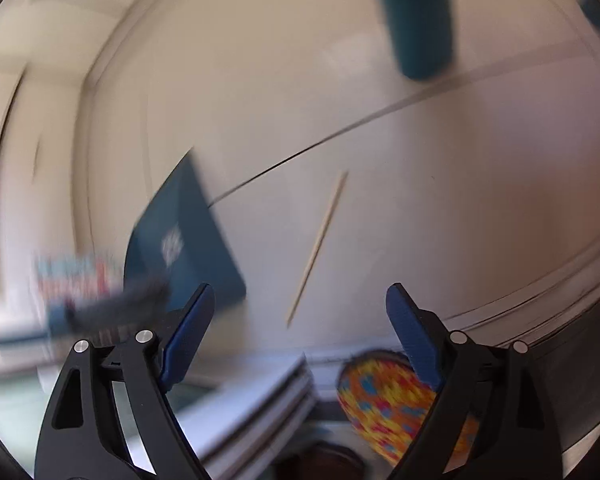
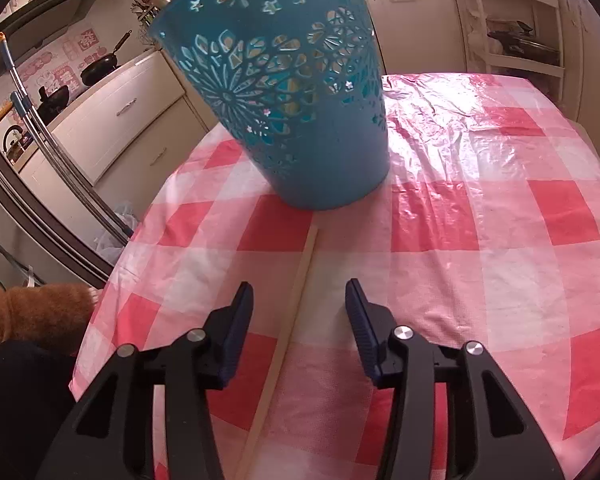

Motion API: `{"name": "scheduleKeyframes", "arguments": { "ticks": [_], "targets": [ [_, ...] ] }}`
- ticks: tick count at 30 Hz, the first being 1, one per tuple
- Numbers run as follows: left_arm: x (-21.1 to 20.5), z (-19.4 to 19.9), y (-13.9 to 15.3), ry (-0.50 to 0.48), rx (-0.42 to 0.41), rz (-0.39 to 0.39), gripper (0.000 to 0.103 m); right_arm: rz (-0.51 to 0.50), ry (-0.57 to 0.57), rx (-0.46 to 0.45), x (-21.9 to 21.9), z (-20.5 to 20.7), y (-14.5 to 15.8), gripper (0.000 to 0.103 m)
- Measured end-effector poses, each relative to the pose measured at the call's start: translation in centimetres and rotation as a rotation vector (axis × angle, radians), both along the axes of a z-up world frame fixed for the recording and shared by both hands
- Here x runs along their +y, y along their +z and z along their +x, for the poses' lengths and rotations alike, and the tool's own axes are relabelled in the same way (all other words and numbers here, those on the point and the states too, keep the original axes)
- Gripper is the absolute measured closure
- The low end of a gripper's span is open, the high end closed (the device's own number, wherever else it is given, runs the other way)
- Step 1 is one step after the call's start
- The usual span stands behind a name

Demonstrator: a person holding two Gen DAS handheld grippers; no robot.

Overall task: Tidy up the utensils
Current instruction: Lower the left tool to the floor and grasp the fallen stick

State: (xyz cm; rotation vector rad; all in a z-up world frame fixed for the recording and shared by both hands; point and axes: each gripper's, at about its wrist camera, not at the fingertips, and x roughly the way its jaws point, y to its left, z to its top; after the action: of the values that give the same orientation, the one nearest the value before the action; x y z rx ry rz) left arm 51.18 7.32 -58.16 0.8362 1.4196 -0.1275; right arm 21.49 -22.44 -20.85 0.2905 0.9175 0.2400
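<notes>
Reading early progress: I am seeing one chopstick [image 2: 288, 332] lying loose on the checked tabletop [image 2: 480, 240] between my right hand-held gripper's [image 2: 300, 308] parted jaws, the blue basket [image 2: 284, 92] just beyond; my left hand-held gripper [image 1: 300, 312] is gaping empty.

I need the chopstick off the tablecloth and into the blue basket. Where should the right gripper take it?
Grip the chopstick mid-shaft, coming from above with the right gripper, jaws straddling it crosswise. It lies flat and thin on the tablecloth, pointing toward the blue basket.

Cream kitchen cabinets [image 2: 120, 116] along the left wall — white shelving rack [image 2: 512, 28] behind the checked tablecloth [image 2: 500, 208].
</notes>
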Motion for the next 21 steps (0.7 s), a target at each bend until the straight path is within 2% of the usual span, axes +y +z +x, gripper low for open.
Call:
{"name": "scheduleKeyframes", "arguments": {
  "ticks": [3,6,8,10,14,15,17,21],
  "targets": [
    [-0.6,0.7,-3.2,-0.112,0.057,0.002,0.02,0.003,0.004,0.0,0.1,0.0,0.1,0.051],
    [0.1,3.1,-5.8,-0.072,0.121,-0.048,0.031,-0.006,0.004,0.001,0.2,0.0,0.1,0.051],
    [0.7,4.5,-7.8,-0.028,0.139,-0.07,0.043,-0.013,0.004,0.001,0.3,0.1,0.1,0.051],
    [1.0,5.2,-8.8,-0.005,0.168,-0.147,0.049,-0.021,0.005,0.002,0.4,0.1,0.0,0.051],
    [1.2,5.9,-10.1,-0.065,0.201,-0.196,0.049,-0.036,0.016,0.003,0.9,0.2,0.0,0.047],
    [1.6,6.3,-9.9,-0.06,0.206,-0.252,0.049,-0.037,0.018,0.003,0.9,0.2,0.0,0.046],
    [2.5,7.0,-9.9,-0.038,0.236,-0.314,0.048,-0.036,0.019,0.002,0.9,0.2,0.0,0.046],
    [4.2,7.5,-10.0,-0.025,0.274,-0.359,0.048,-0.03,0.018,0.001,0.7,0.1,-0.1,0.046]
  ]
}}
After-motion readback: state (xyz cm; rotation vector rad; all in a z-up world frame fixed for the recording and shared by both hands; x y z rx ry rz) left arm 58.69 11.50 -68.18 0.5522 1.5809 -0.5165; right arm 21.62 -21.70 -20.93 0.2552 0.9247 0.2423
